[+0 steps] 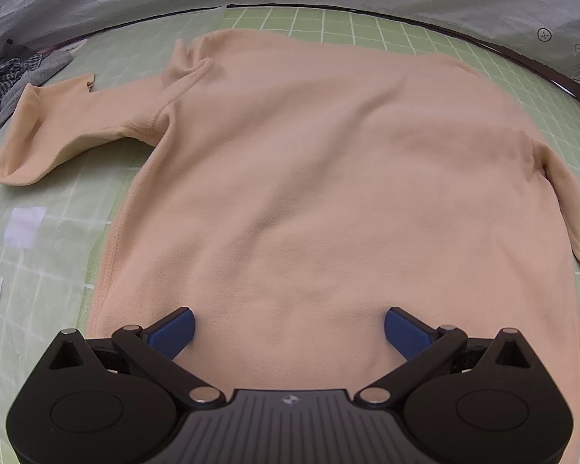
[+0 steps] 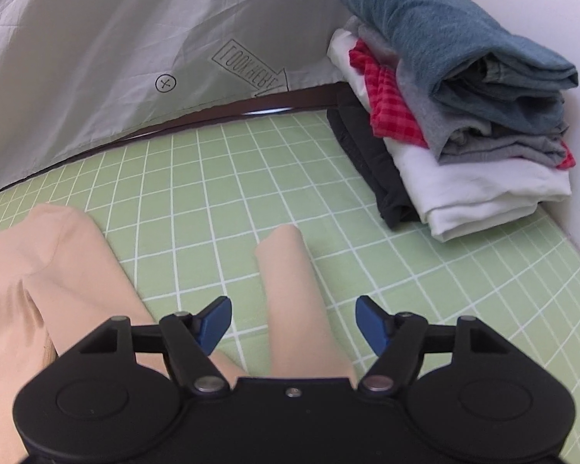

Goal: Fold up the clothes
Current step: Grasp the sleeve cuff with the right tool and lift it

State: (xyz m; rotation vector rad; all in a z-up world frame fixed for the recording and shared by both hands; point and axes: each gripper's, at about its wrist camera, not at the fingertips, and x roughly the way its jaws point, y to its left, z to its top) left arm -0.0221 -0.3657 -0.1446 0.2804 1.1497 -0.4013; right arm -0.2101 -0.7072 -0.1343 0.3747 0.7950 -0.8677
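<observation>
A peach long-sleeved top [image 1: 321, 178] lies spread flat on the green grid mat [image 1: 50, 255]. Its left sleeve [image 1: 58, 127] reaches out toward the left. My left gripper [image 1: 289, 326] is open just above the lower body of the top, with blue pads [image 1: 176, 330] wide apart and nothing between them. In the right wrist view the right sleeve [image 2: 294, 290] runs away from me across the mat [image 2: 425, 282], and the top's body [image 2: 38, 278] fills the lower left. My right gripper [image 2: 292, 326] is open over that sleeve, which lies between the blue fingers [image 2: 371, 326] untouched.
A pile of folded clothes [image 2: 452, 108], teal on top over grey, red check, white and black, stands at the mat's far right by a white wall. Checked and grey garments [image 1: 15, 77] lie bunched at the far left. A grey printed sheet [image 2: 135, 38] hangs behind the mat.
</observation>
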